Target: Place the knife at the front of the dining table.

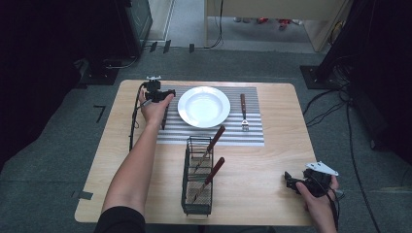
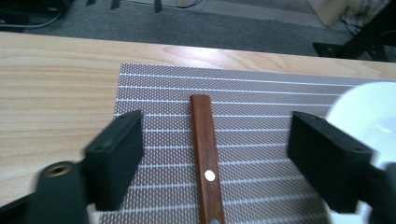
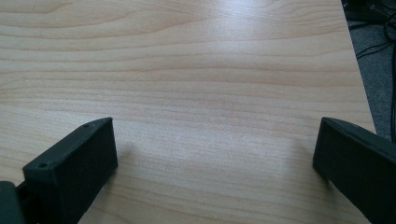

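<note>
Near edge, right: right claw sits low over bare surface, jaws wide, empty. Far left, arm outstretched: left claw wide, straddling wood-handled knife, not gripping it; knife lies on striped placemat beside plate.

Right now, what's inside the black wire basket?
Two pieces of cutlery with wooden handles stand tilted in the wire basket, handles poking up over the rim. Their metal ends are down inside, behind the mesh, so whether they're knives, forks or spoons can't be told.

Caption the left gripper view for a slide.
Left gripper open above a wooden-handled utensil lying on the striped placemat, white plate at right.
</note>
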`<state>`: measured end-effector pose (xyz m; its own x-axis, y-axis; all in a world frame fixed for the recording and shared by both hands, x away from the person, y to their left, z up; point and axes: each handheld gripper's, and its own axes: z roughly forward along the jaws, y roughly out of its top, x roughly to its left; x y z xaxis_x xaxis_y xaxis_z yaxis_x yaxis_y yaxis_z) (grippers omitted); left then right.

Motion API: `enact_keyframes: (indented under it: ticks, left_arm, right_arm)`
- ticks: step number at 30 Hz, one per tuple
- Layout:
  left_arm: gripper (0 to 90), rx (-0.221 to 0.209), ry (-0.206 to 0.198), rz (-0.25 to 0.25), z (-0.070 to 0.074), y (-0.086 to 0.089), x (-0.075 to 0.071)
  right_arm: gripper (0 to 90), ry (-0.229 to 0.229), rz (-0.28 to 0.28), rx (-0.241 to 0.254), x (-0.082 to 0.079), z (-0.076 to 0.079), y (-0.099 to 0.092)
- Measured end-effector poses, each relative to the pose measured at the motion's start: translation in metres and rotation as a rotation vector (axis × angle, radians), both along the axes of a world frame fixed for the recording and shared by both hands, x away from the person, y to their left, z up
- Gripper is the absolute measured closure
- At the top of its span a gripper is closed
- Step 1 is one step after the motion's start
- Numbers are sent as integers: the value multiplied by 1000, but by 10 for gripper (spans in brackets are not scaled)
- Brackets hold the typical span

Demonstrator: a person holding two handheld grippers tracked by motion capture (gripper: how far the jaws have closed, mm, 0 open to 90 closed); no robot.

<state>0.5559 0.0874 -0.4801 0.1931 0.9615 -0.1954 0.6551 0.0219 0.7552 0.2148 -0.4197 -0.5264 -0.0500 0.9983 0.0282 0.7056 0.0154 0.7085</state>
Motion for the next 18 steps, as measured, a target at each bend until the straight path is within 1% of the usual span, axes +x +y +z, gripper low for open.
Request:
enact_keyframes:
  ticks: [2, 3, 4, 5, 8, 10, 12, 14, 17, 18]
  left_arm:
    - [114, -10, -10, -21, 7, 3, -6]
    - [106, -22, -16, -29, 11, 5, -10]
    - [100, -23, -23, -35, 14, 7, -15]
    - [100, -25, -32, -35, 17, 8, -19]
    - [100, -43, -44, -67, 25, 13, -32]
    - [100, -40, -50, -84, 30, 16, -42]
    - [100, -32, -63, -88, 34, 18, -50]
    - [100, -39, -82, -94, 38, 21, -59]
    - [100, -47, -97, -102, 42, 25, -72]
    - [100, -40, -104, -107, 44, 26, -78]
  right_arm:
    - [0, 0, 0, 0, 0, 0, 0]
    - [0, 0, 0, 0, 0, 0, 0]
    - [0, 0, 0, 0, 0, 0, 0]
    - [0, 0, 0, 0, 0, 0, 0]
    - [0, 0, -1, 0, 0, 0, 0]
    - [0, 0, -1, 0, 0, 0, 0]
    - [0, 0, 0, 0, 0, 0, 0]
    - [0, 0, -1, 0, 0, 0, 0]
    - [0, -1, -1, -1, 1, 0, 0]
    - [0, -1, -1, -1, 1, 0, 0]
